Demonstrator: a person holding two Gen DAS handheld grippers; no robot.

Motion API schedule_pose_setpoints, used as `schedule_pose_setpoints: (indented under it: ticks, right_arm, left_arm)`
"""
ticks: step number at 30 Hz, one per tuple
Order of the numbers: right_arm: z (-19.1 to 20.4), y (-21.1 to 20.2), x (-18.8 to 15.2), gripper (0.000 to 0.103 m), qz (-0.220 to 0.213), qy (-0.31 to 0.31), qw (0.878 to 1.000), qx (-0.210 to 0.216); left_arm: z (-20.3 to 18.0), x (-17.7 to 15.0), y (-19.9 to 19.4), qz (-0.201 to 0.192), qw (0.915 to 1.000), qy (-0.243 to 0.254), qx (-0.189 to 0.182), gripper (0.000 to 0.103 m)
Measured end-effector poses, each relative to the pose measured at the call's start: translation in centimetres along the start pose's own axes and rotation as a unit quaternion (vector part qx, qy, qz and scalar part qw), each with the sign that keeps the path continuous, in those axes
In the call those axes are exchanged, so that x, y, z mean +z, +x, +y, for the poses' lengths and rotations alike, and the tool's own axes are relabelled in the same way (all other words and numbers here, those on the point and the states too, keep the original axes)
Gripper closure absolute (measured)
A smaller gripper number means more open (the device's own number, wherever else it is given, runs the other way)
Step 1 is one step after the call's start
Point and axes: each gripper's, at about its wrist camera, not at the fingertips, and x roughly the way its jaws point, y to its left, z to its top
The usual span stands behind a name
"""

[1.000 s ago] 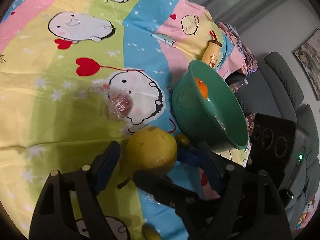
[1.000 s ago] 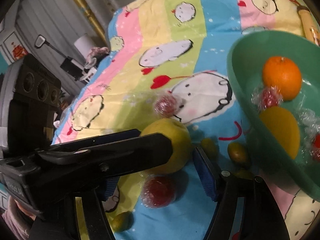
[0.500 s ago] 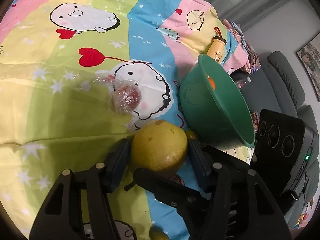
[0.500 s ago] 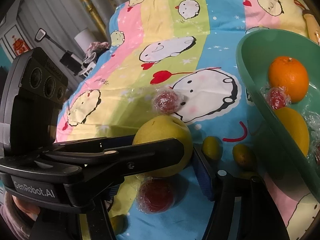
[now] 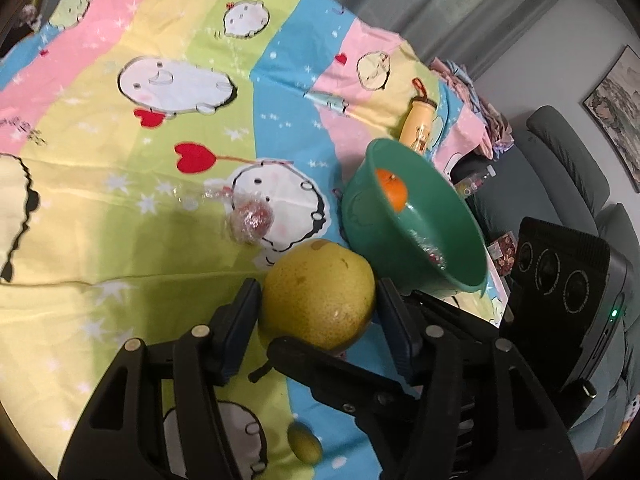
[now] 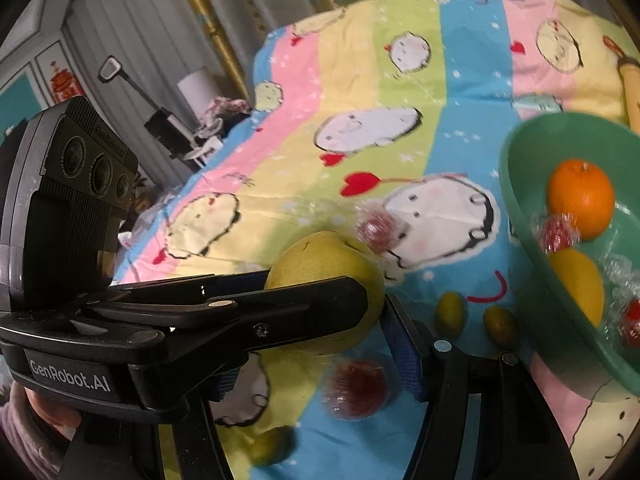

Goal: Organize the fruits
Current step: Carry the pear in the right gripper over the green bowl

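A big yellow-green pomelo (image 5: pixel 318 294) hangs a little above the cartoon-print cloth. My left gripper (image 5: pixel 318 296) is shut on it, a blue pad pressed on each side. My right gripper (image 6: pixel 316 312) is shut on the same pomelo (image 6: pixel 320 260): its right blue pad (image 6: pixel 400 344) touches the fruit, and the left gripper's body (image 6: pixel 180 320) hides its other finger. To the right stands a green bowl (image 5: pixel 460 208) holding an orange (image 6: pixel 580 196), a yellow fruit and wrapped red fruits. A wrapped red fruit (image 5: pixel 250 220) lies just beyond the pomelo, another (image 6: pixel 356 388) below it.
Small green fruits (image 6: pixel 450 312) (image 6: pixel 500 324) lie on the cloth (image 5: pixel 120 200) between the pomelo and the bowl (image 6: pixel 516 200), and another (image 5: pixel 306 444) lies nearer me. A yellow bottle (image 5: pixel 418 128) lies behind the bowl. A grey sofa (image 5: pixel 560 152) stands past the cloth's right edge.
The left jaws closed from wide open onto the pomelo. Both grippers then rose with it, and the wrapped red fruit beneath now shows clear of it.
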Motion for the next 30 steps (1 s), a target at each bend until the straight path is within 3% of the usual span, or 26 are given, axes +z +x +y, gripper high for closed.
schedule_pose_setpoints:
  ticks: [10,30]
  right_arm:
    - [2.4,-3.7,0.7,0.038,-0.032,-0.026,0.999,0.011]
    - [1.7,-10.4,-1.3,0.038,-0.068,-0.022,0.997,0.005]
  left_arm:
    - [-3.0,-0.3,-3.6,-0.035,0.9992,0.015,0.010,0.044]
    - [-9.6,-2.1,-4.5,-0.025,0.9982,0.054,0.005,0.044]
